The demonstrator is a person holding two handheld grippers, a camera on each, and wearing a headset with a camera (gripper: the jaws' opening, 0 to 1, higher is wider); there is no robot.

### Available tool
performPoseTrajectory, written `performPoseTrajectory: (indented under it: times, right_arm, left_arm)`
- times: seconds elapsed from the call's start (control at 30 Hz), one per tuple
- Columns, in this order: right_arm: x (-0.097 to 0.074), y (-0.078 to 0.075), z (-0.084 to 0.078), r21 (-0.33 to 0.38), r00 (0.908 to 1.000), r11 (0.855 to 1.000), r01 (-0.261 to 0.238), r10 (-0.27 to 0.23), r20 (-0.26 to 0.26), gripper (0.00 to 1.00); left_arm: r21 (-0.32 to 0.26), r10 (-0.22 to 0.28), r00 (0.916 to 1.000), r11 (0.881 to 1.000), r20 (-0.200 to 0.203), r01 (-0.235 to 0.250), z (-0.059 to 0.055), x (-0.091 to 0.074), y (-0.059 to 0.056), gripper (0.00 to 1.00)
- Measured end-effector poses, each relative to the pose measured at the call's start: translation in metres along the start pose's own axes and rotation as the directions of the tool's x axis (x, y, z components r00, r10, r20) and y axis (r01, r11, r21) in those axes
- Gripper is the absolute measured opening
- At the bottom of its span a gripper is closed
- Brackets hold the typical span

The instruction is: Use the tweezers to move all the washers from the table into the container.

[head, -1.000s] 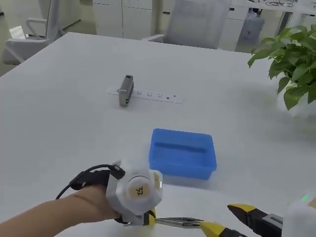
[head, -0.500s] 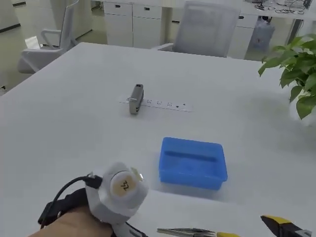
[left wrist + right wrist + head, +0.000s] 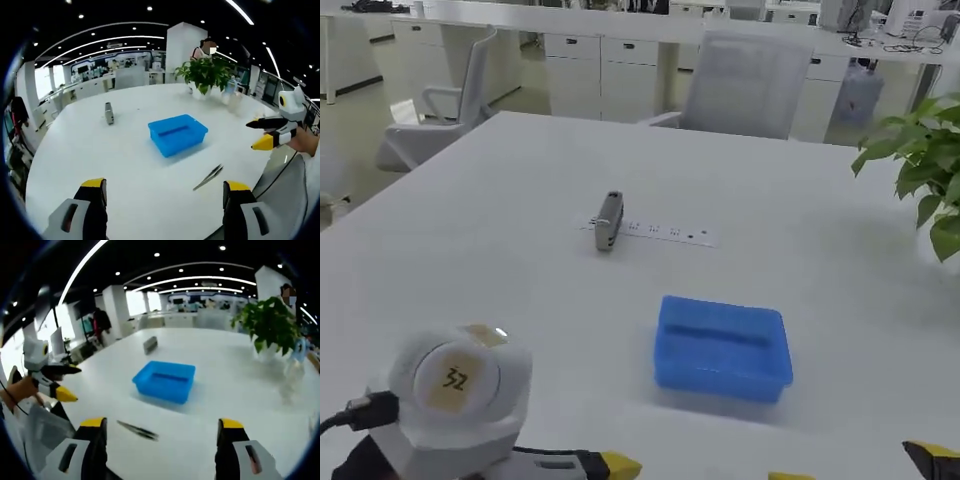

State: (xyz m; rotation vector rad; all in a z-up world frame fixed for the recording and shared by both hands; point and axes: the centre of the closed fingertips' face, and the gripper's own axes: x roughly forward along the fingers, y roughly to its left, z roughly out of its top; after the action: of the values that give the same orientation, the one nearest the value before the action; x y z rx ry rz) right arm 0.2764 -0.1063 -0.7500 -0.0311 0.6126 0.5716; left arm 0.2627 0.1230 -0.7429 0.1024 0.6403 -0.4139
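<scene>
The blue container [image 3: 723,350] sits open on the white table [image 3: 500,250]. Silver tweezers [image 3: 208,178] lie loose on the table in front of it, also seen as tweezers [image 3: 137,430] in the right gripper view. My left gripper [image 3: 164,184] is open and empty, a short way back from the tweezers. My right gripper [image 3: 162,422] is also open and empty, facing the container [image 3: 164,380]. In the head view the left gripper's yellow fingertip [image 3: 620,465] is at the bottom left and the right gripper's fingertip [image 3: 932,453] at the bottom right corner.
A white power strip [image 3: 660,233] with a grey adapter [image 3: 608,220] lies beyond the container. A potted plant [image 3: 925,165] stands at the table's right. Office chairs [image 3: 745,80] line the far edge. Bare tabletop surrounds the container [image 3: 177,134].
The head camera has tilted up, so the tweezers have slid off the bottom of its picture. The left gripper has drawn back leftward from the container; the right gripper has shifted right.
</scene>
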Motion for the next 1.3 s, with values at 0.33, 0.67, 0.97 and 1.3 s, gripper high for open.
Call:
performPoseTrajectory:
  times: [0.33,0.67,0.97,1.3]
  right_arm:
    - [0.0,-0.005,-0.003,0.016,0.9998,1.0,0.016,-0.016,-0.013,0.99]
    - [0.001,-0.008,-0.002,0.007,0.9998,1.0,0.018,-0.018,-0.007,0.99]
    - [0.002,-0.003,-0.003,-0.01,0.9999,1.0,0.001,-0.001,-0.011,0.99]
    - [0.001,-0.004,-0.003,0.002,1.0,1.0,0.004,-0.004,-0.008,0.99]
  left_arm:
    - [-0.056,0.048,0.9985,0.997,0.025,-0.046,-0.006,-0.008,0.005,0.99]
    - [-0.043,0.078,0.9963,0.996,0.036,-0.077,-0.004,-0.014,0.01,0.99]
    - [-0.048,0.089,0.9952,0.995,0.04,-0.087,-0.005,-0.016,0.011,0.99]
    - [-0.04,0.087,0.9961,0.995,0.018,-0.086,-0.012,-0.017,0.01,0.99]
